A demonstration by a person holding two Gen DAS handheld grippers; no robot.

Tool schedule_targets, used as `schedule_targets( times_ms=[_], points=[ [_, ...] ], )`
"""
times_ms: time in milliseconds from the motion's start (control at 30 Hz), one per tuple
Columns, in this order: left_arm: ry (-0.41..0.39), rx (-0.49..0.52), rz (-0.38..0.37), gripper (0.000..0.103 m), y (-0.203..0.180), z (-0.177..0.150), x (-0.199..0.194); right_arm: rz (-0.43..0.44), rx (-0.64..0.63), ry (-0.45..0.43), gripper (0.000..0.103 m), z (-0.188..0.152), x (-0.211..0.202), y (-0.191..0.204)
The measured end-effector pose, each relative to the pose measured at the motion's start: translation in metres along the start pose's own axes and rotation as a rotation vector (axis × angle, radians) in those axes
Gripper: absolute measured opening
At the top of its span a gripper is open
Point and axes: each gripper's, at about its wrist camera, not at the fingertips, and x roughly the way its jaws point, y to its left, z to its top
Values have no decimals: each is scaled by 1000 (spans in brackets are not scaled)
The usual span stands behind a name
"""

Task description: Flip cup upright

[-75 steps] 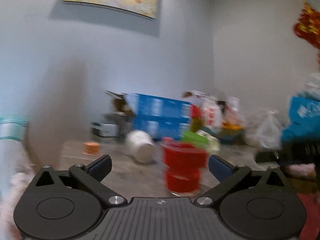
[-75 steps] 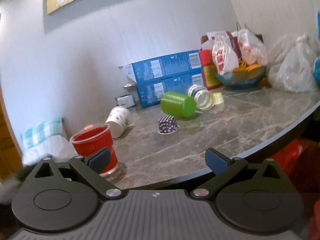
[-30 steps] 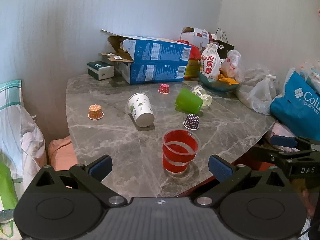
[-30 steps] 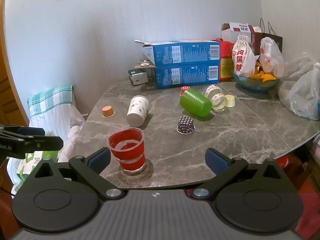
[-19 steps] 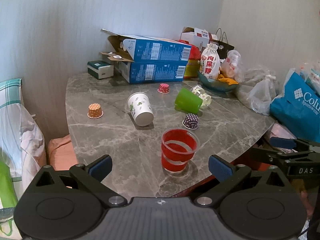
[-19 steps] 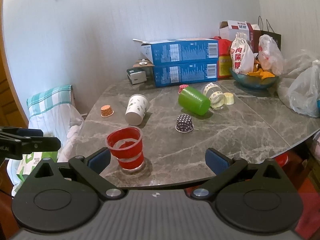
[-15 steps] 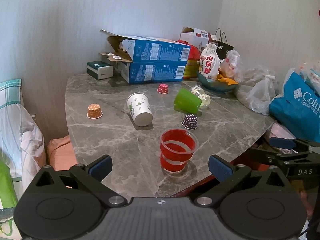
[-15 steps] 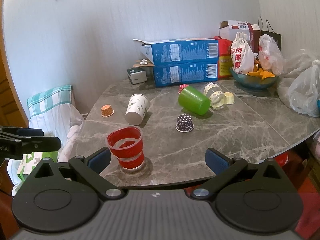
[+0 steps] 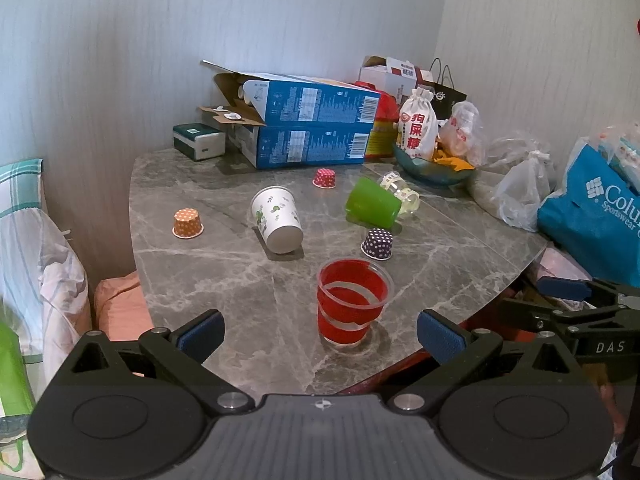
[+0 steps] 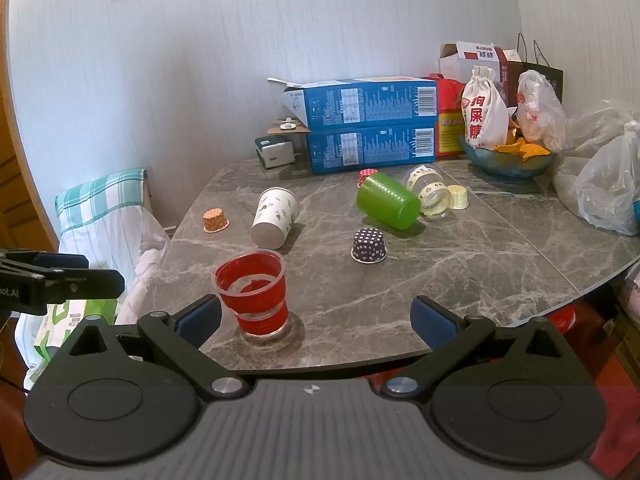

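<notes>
Left wrist view: the left tongs point(image 9: 318, 330) gape wide, holding nothing, with the red cup point(image 9: 352, 304) upright on the counter point(image 9: 224, 276) between them.

Right wrist view: the right tongs point(image 10: 316, 318) gape wide and empty; the red cup point(image 10: 253, 292) stands just beside their left finger.

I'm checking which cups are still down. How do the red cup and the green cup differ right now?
The red cup stands upright with its mouth up; the green cup lies on its side. The red cup is see-through with clear bands; the green cup is opaque. The red cup sits near the table's front edge; the green cup lies farther back, beside a clear jar. Neither is gripped.
</notes>
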Motion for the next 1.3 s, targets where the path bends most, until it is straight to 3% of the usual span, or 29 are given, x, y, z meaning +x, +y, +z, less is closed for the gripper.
schedule_targets(
  times_ms=[1300],
  points=[
    [-9,-3,-18,103,-5,2,4,-2,7,-3,102,-1,-3,-2]
  ],
)
